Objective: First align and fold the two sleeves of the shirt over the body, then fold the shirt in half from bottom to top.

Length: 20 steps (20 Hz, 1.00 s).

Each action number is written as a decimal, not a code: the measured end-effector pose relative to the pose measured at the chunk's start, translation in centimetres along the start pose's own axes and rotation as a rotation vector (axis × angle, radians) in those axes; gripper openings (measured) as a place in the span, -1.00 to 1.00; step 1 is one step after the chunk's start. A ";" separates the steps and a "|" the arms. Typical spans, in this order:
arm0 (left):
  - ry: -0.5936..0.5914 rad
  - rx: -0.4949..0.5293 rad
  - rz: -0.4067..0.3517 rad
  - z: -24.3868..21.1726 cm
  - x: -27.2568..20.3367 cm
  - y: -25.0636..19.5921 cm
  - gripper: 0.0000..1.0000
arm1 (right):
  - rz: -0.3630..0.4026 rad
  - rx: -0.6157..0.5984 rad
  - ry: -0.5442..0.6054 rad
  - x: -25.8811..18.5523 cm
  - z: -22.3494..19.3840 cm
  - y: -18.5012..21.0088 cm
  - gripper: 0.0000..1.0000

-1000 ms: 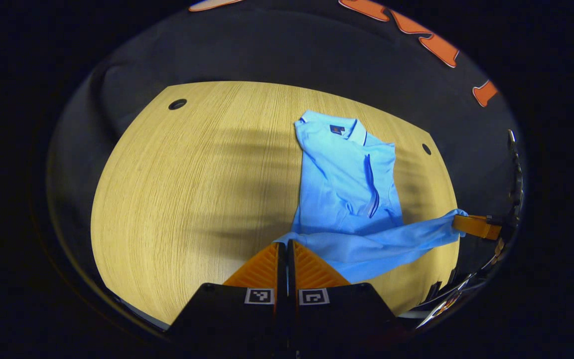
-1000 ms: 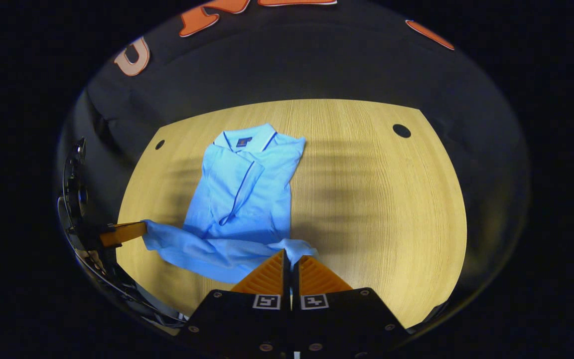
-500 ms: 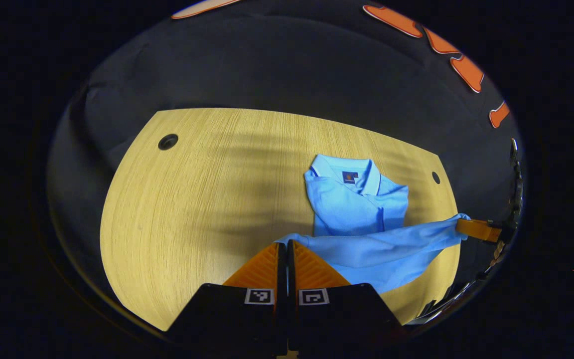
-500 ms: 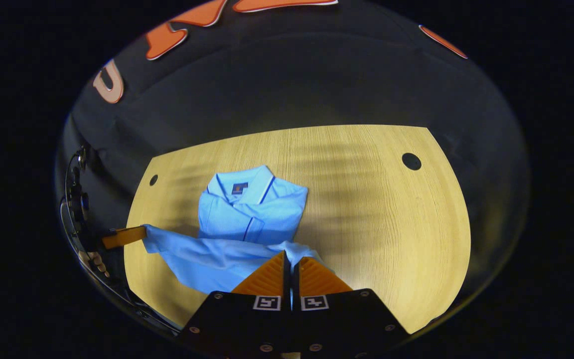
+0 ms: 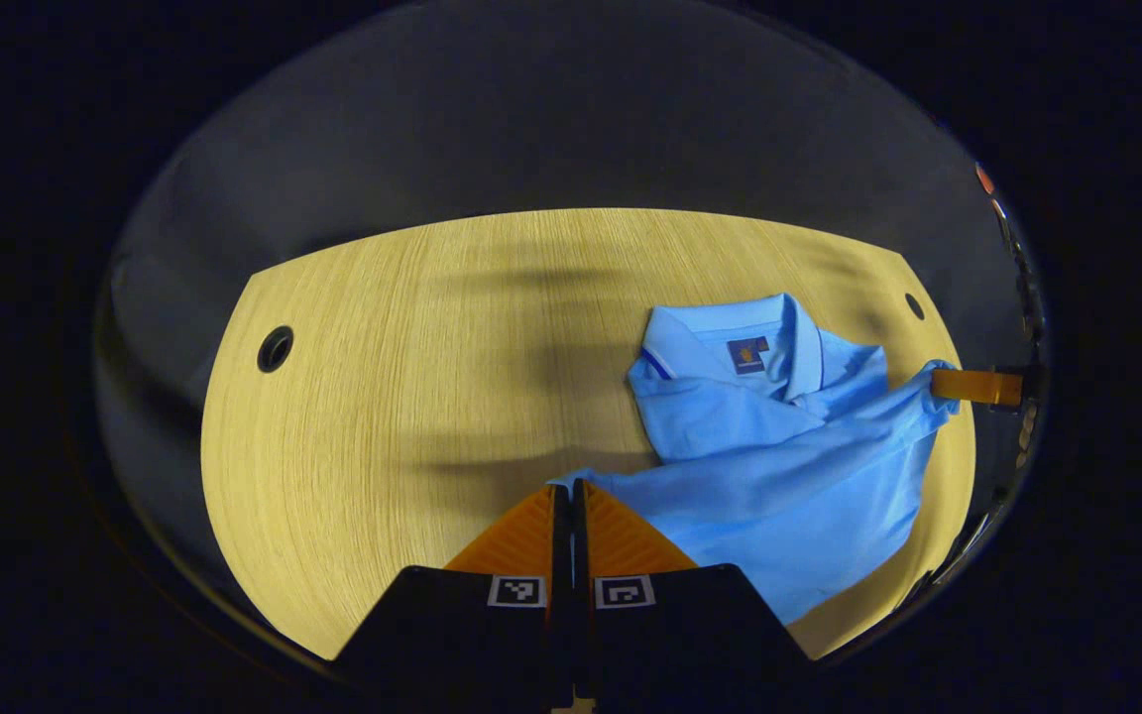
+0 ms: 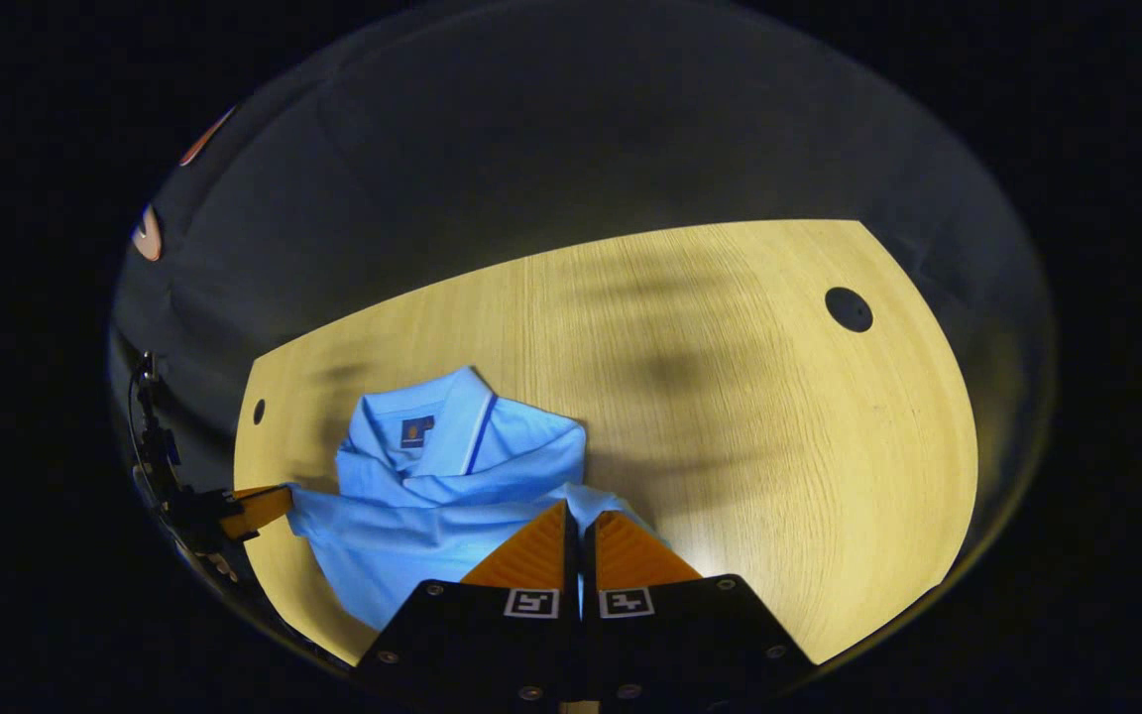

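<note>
Both tongs point(image 5: 571, 488) point(image 6: 581, 511) clamp soft blue shirt point(image 5: 779, 476) hem.

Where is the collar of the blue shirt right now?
In the left gripper view the collar lies on the wooden table, right of centre near a small round hole, at the shirt's far end.
</note>
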<state>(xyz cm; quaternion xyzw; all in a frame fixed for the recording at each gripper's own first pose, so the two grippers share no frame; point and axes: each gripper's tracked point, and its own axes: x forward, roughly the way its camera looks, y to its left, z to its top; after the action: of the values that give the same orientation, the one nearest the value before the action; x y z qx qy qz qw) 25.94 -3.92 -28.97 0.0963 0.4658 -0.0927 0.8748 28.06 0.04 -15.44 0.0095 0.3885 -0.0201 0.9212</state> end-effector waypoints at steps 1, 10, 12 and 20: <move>0.000 -0.010 -0.008 0.5 0.6 -0.2 -0.92 | -0.003 0.005 0.001 0.8 0.1 -0.1 -0.99; -0.021 -0.095 0.003 1.0 2.4 0.5 -0.14 | -0.082 -0.009 -0.009 1.6 0.0 -2.3 0.42; -0.056 -0.113 -0.003 1.6 1.2 0.4 0.48 | -0.079 -0.011 -0.029 0.4 0.3 -2.4 0.99; -0.304 -0.115 0.062 5.8 -9.0 0.1 1.00 | -0.014 -0.053 -0.209 -8.1 2.3 -0.4 0.98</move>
<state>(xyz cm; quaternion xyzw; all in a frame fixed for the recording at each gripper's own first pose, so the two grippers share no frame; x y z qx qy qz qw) 25.64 -4.63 -18.26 0.0451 0.3292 -0.0523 0.9417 24.03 -0.16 -8.04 -0.0196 0.2906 -0.0172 0.9565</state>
